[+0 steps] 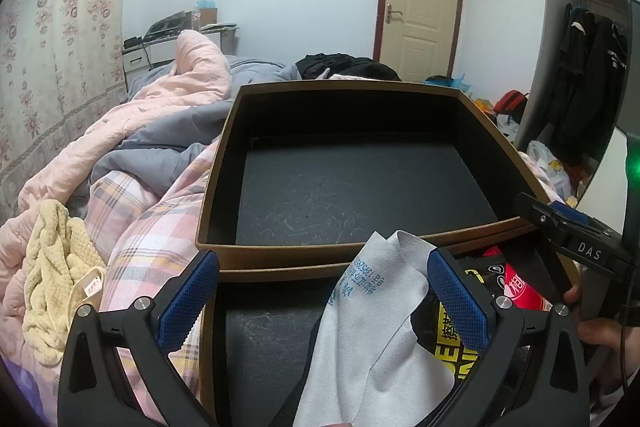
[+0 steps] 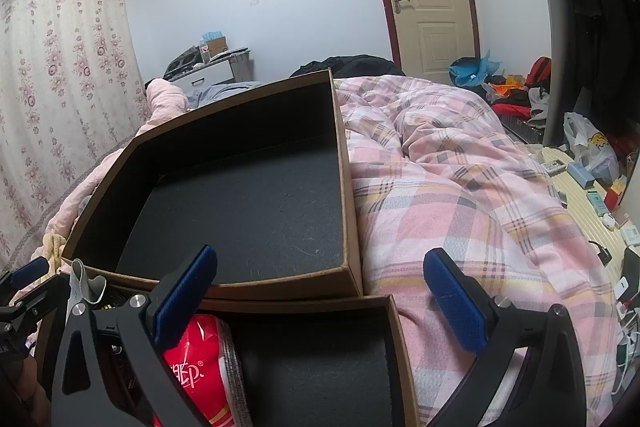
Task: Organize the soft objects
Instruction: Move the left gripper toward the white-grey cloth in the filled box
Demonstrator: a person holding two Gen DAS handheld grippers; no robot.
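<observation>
- Between the spread blue pads of the left gripper (image 1: 323, 297), a pale grey microfibre cloth with blue print (image 1: 376, 331) is lying loose, draping over the rim of the near brown cardboard box with dark lining (image 1: 240, 347); neither pad is pressing it.
- The right gripper (image 2: 320, 301) is hovering spread wide, pinching nothing, over the same box beside a red packet (image 2: 200, 367).
- Judged step: picking up the next soft item. The next move is calling for closing on the cloth.
- The cloth's long axis is running away from the left gripper, tip pointing toward the far empty brown box (image 1: 348, 187).
- A crumpled yellow waffle towel (image 1: 56, 275) is waiting left of the left gripper.
</observation>
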